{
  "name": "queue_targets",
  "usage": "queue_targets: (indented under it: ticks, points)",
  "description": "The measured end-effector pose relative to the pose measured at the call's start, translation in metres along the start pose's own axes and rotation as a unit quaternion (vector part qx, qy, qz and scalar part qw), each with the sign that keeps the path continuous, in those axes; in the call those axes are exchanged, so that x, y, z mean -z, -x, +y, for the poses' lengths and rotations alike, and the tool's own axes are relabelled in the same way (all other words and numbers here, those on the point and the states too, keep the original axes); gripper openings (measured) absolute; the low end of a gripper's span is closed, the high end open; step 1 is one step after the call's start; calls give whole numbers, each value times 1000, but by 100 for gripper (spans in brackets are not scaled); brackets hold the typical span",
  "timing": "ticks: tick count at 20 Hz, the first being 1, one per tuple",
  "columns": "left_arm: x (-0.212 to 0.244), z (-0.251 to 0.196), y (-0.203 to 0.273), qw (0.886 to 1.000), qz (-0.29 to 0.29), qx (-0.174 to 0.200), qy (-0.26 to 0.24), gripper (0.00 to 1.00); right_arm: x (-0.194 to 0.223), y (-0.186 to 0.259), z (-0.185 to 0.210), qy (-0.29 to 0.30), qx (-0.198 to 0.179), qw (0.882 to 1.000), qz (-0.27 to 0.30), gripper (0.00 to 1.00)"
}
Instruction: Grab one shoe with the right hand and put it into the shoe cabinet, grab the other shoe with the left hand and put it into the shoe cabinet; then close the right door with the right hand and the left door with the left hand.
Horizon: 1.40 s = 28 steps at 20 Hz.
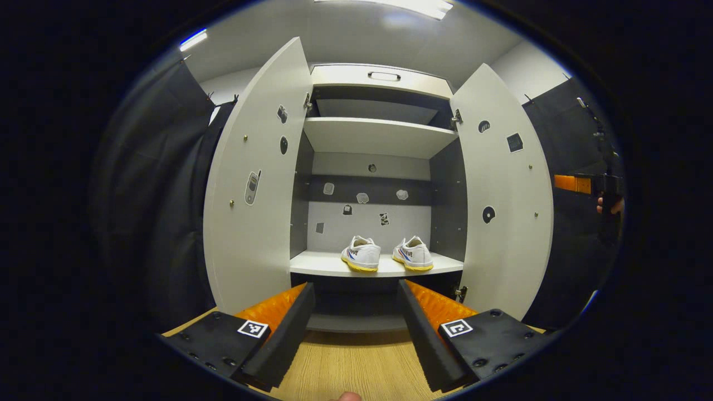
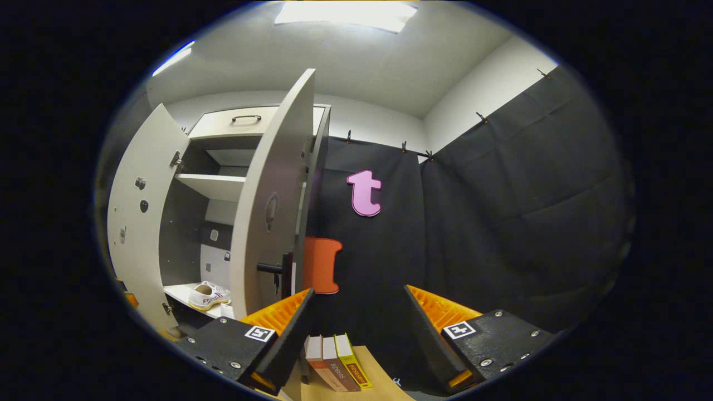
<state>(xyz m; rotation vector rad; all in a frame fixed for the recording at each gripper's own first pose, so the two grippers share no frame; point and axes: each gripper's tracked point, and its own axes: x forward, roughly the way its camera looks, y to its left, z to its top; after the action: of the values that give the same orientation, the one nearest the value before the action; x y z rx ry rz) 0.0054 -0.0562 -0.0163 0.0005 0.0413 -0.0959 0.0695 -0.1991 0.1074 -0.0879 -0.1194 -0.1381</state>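
The shoe cabinet (image 1: 379, 139) stands on the wooden desk (image 1: 345, 362) with its left door (image 1: 250, 184) and right door (image 1: 501, 195) both swung wide, and in the right claw view the right door (image 2: 267, 206) shows edge-on with its dark handle (image 2: 276, 268) toward the camera. Two white shoes sit side by side on the lower shelf (image 1: 317, 264), toward its right end near the front edge: the left shoe (image 1: 361, 254) and the right shoe (image 1: 413, 253), close but apart. The left claw (image 1: 356, 317) and the right claw (image 2: 359, 323) are both spread wide and hold nothing, and three books (image 2: 337, 362) lean together on the desk below the right claw
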Motion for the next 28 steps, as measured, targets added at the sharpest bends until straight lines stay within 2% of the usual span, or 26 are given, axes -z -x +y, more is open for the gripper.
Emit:
queue_targets:
  ticks: [1,2,8,11,16,17,22,23,24,25,28]
  points:
    - [1,1,-1,1000,1,-3,0,94,5,-7,3,0,-6,1000,8,94]
    - [2,3,-2,1000,3,-3,1,97,9,-13,8,-3,-13,1000,14,97]
    - [11,14,1,1000,21,-15,8,97,15,-8,32,-19,-32,999,21,88]
    - [9,15,2,1000,17,-12,9,99,12,-2,61,-25,-58,998,25,87]
    - [12,20,7,1000,21,-12,6,94,10,2,112,-34,-106,994,22,87]
    - [13,22,8,1000,21,-14,6,97,10,1,120,-37,-115,992,22,87]
    - [16,39,11,999,27,-31,8,97,10,-7,146,-56,-140,988,26,87]
    - [15,41,11,999,27,-33,8,97,9,-8,153,-56,-147,987,26,93]
    - [14,42,11,999,26,-34,8,97,10,-9,161,-56,-154,986,26,93]
    - [14,43,10,999,25,-34,8,97,10,-11,171,-56,-163,985,25,87]
    - [14,44,11,999,25,-35,7,97,10,-17,201,-67,-189,979,23,89]
